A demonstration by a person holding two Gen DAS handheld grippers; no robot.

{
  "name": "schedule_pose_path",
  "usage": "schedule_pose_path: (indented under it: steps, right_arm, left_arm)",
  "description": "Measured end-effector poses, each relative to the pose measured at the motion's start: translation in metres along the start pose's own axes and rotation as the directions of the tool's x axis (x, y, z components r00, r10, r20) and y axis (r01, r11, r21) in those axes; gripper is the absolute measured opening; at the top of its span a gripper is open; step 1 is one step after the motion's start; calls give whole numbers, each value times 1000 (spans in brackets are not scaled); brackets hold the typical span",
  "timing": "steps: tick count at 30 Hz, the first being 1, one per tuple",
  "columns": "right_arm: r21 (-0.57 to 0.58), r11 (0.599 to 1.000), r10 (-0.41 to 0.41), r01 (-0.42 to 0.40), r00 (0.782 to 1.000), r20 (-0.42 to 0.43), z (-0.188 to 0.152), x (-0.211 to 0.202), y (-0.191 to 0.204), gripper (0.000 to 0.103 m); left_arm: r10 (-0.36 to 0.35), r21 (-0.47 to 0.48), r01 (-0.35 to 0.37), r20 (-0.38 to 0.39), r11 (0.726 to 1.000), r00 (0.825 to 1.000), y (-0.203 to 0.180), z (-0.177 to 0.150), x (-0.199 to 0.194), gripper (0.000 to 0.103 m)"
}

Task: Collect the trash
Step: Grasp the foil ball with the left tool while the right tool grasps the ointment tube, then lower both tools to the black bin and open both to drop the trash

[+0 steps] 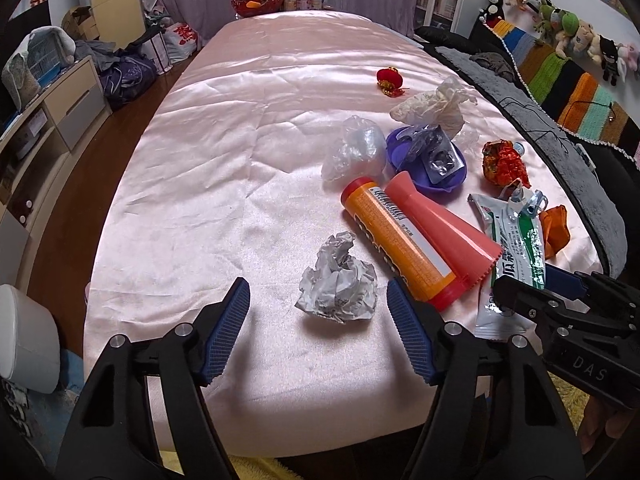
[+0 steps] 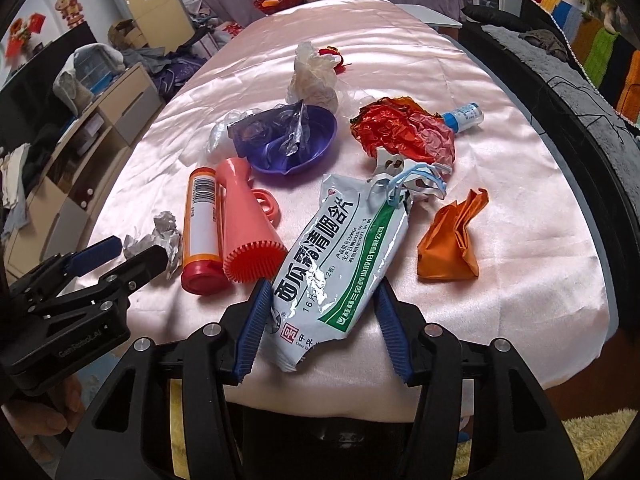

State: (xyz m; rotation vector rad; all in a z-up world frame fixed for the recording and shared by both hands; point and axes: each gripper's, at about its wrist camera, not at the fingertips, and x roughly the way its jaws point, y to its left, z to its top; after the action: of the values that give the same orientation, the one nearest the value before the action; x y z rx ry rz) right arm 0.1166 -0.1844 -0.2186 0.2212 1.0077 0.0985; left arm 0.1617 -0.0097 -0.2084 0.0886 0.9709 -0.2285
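On the table (image 1: 240, 140), a paper ball (image 1: 340, 280) lies near left, a tube (image 1: 396, 240) and cone (image 1: 440, 220) right of it, a bowl (image 1: 424, 160) farther back.

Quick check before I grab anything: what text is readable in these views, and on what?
"西瓜霜清咽含片": the white and green packet.
"DAS": the right gripper body.
"GenRobot.AI", faint: the left gripper body.
Orange tube label: barcode, print too small.
Small bottle: blurred.
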Motion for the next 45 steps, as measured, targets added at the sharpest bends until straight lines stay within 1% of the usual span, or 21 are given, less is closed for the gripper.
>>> schedule_pose_path:
  steps: [2,3,4,5,7,8,10,12,15,21,26,33,36,40,42,45]
  right_arm:
    - [-13,1000,0,0,1000,6,2,1,1,53]
    - [-17,1000,4,-4,1000,6,3,2,2,51]
    - [-20,1000,10,-10,1000,6,5,3,2,46]
    - [-26,1000,13,-13,1000,5,5,3,2,45]
    - [-51,999,11,-11,1000,9,6,3,4,39]
    - [-66,998,11,-10,1000,10,6,3,5,38]
    - [-91,996,6,-5,1000,13,6,1,9,34]
    - [-107,994,5,-2,1000,21,6,-2,11,30]
    - [-120,993,4,1,999,42,7,-9,12,29]
    - [-113,994,13,-2,995,98,11,-34,11,28]
    - [-120,992,44,-26,988,151,10,-65,12,28]
    - [-140,989,79,-51,975,206,-5,-106,11,28]
    - [-145,987,94,-65,975,204,-17,-118,5,28]
    - [-145,983,137,-114,978,156,-39,-118,1,28]
    - [-150,981,143,-123,981,129,-52,-115,0,28]
    - [-156,979,145,-130,986,85,-70,-107,-2,28]
  left_arm:
    - [-15,-3,15,-14,1000,1000,2,1,6,60]
    - [-22,-4,22,-22,1000,1000,3,2,9,57]
    - [-28,-4,28,-26,1000,999,3,2,12,52]
    - [-34,-4,34,-31,999,999,3,2,14,50]
    - [-36,-5,36,-29,999,999,4,2,15,41]
    - [-38,-6,38,-28,999,999,4,3,15,38]
    - [-45,-11,45,-27,999,999,5,3,15,29]
    - [-47,-10,46,-26,999,999,6,3,14,25]
    - [-46,-11,45,-15,999,999,5,1,8,22]
    - [-22,-35,23,28,999,999,9,-3,-22,22]
    - [-15,-42,19,89,999,996,5,-8,-66,22]
    - [-35,-38,41,147,998,989,-11,-27,-119,22]
    - [-43,-22,47,161,999,986,-21,-39,-136,22]
    - [-82,-9,84,139,996,987,-37,-60,-141,22]
    - [-102,-6,103,103,995,989,-44,-72,-133,22]
    - [-110,3,110,45,994,993,-52,-94,-119,22]
